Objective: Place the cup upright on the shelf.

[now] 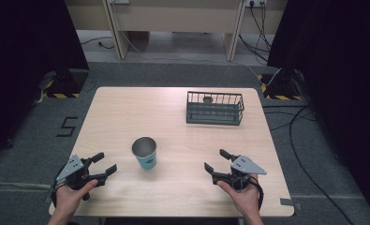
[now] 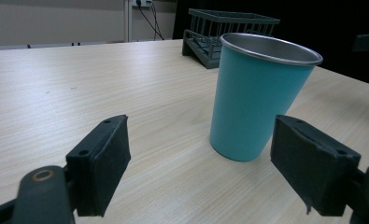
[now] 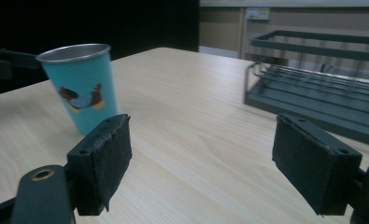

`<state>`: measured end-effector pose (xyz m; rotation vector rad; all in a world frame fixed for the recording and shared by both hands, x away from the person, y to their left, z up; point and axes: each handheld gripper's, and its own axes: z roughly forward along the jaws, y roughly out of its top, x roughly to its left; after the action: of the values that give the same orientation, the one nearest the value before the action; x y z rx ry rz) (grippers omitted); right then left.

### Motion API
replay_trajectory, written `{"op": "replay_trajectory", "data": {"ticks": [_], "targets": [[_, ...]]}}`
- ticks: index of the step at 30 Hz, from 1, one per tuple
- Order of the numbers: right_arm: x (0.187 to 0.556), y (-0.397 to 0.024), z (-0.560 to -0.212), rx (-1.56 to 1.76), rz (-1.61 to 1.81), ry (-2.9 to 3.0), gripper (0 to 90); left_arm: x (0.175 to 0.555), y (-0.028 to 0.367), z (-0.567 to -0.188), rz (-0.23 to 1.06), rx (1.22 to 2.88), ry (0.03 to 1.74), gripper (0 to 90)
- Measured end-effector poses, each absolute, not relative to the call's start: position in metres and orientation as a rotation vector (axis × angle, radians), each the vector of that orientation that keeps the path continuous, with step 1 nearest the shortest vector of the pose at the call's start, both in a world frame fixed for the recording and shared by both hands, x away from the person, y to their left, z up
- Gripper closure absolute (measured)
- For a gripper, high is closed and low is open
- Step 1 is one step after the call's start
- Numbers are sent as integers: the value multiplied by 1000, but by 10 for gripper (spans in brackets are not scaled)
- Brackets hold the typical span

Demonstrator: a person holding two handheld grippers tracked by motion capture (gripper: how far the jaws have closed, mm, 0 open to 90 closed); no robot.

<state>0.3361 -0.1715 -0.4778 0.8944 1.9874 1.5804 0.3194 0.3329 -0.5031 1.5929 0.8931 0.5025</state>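
A teal metal cup with a bare silver rim (image 1: 144,152) stands upright on the pale wooden table (image 1: 126,112), a little toward the person's side of its middle. In the right gripper view the cup (image 3: 81,91) shows a small printed picture on its side, perhaps a bird, though the print is too small to be sure.

The left gripper (image 1: 103,168), held in the person's left hand (image 1: 70,194) at the near left edge of the table, points toward the cup with its jaws spread apart and nothing between them. In the left gripper view the cup (image 2: 259,95) stands just ahead of the black pads, closer to the right-hand one, and apart from both.

The right gripper (image 1: 216,160), held in the right hand (image 1: 241,194) at the near right of the table, also has its jaws released and empty. It sits well apart from the cup, which stands between the two grippers.

A dark green wire basket with a slatted floor (image 1: 215,108) sits at the far right of the table, well apart from the cup. A small dark round thing lies in its far part; what it is cannot be told.
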Motion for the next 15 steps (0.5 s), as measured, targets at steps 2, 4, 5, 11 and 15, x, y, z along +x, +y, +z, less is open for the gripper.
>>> {"op": "replay_trajectory", "data": {"ticks": [2, 4, 5, 11, 15], "targets": [[339, -161, -476, 866, 1594, 2005, 202, 319, 334, -503, 502, 1588, 894, 192], [341, -150, -473, 834, 1606, 2024, 199, 319, 334, -503, 502, 1586, 896, 192], [343, -145, -472, 818, 1612, 2033, 198, 319, 334, -503, 501, 1585, 897, 192], [349, -114, -471, 765, 1664, 2080, 194, 320, 334, -503, 500, 1574, 896, 192], [356, -88, -472, 711, 1693, 2103, 177, 319, 335, -502, 501, 1572, 897, 193]]}}
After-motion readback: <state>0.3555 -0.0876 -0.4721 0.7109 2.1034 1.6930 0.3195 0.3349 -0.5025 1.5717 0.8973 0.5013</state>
